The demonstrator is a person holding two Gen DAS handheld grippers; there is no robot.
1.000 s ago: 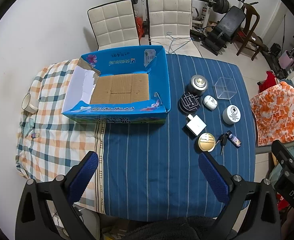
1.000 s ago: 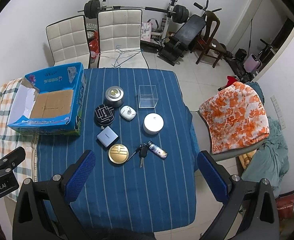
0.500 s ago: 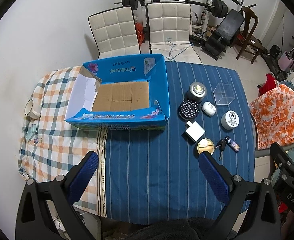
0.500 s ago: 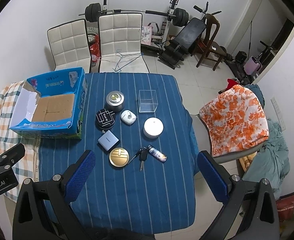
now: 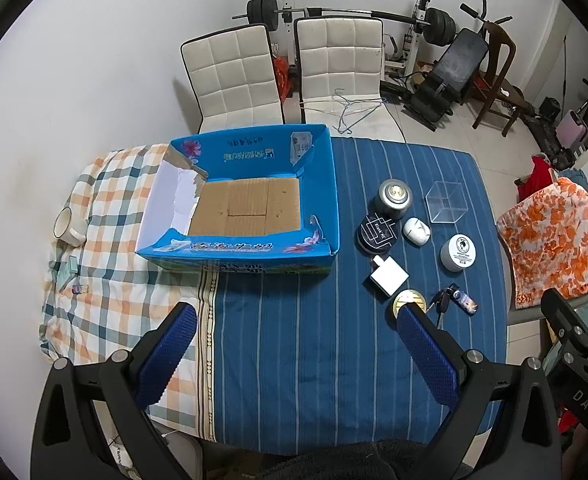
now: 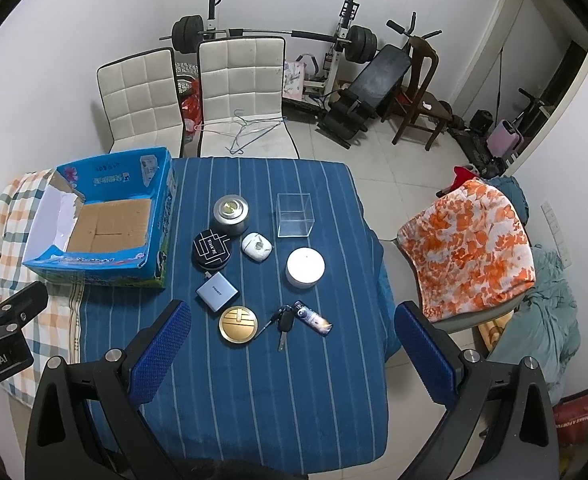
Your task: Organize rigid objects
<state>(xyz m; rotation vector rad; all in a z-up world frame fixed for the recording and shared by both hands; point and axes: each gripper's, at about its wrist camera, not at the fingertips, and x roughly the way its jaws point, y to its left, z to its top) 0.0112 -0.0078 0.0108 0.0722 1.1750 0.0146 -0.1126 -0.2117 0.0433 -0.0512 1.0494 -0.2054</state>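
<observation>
Right wrist view: both grippers, left [image 5: 294,354] and right [image 6: 289,350], spread wide (nothing held) above the blue striped desk [image 6: 253,380]; open blue cardboard box [image 6: 101,224] sits at its left edge.

Left tool [image 5: 296,354] and right tool [image 6: 291,354]: black frames, blue dimpled pads, silver screws, white lettering

Two white chairs [image 6: 197,92] stand before a barbell rack [image 6: 269,36].
</observation>
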